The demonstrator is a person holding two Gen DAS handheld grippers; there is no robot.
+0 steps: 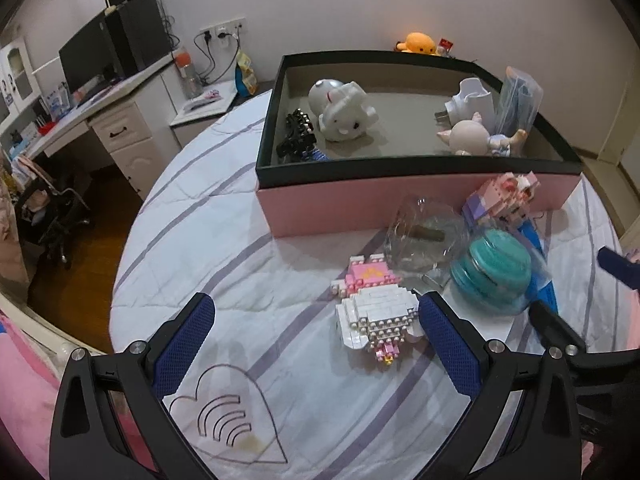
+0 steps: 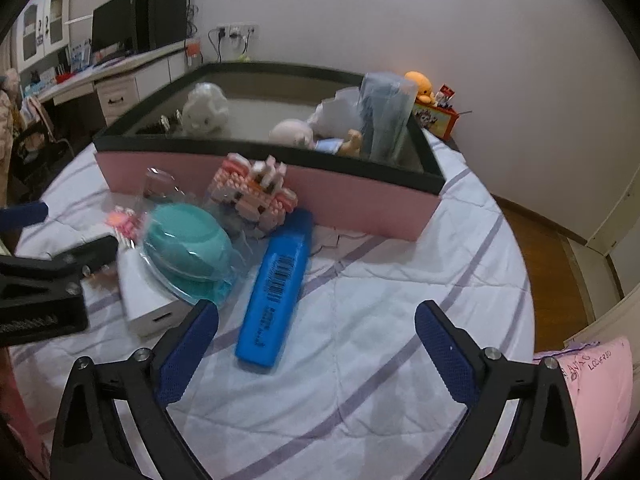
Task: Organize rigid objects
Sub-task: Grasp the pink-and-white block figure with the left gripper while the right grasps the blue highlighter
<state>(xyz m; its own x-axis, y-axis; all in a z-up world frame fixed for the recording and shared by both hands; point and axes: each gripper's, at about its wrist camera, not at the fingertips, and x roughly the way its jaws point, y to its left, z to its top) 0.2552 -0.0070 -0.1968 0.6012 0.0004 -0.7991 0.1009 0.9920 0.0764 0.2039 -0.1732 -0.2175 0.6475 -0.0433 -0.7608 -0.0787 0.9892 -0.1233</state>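
- Left gripper (image 1: 316, 322): jaws spread wide, nothing between them, low over the striped bedsheet (image 1: 224, 248). Its right blue pad (image 1: 448, 344) sits just beside the white brick figure (image 1: 376, 320), contact not certain.
- White brick figure: lies on the sheet with a pink brick piece at its far end, near the front side of the storage box (image 1: 400, 208).
- Clear glass jar (image 1: 424, 236): on its side, between the white figure and the box's pink wall (something dark inside, unidentifiable).
- Teal round container (image 2: 188, 240): in clear wrapping, resting partly on a white flat box (image 2: 148, 304), right of the jar.
- Pink brick figure (image 2: 256, 196): against the box's front wall, behind the teal container.
- Blue marker (image 2: 276, 284): flat on the sheet, far end beside the pink brick figure, barcode up.
- Right gripper (image 2: 316, 326): jaws wide apart, holding nothing; the marker's near end lies just inside its left pad.
- Storage box interior: black clip and white animal figure (image 1: 344, 112) at the left end; white plug unit, small doll (image 1: 472, 138) and clear packet at the right end.
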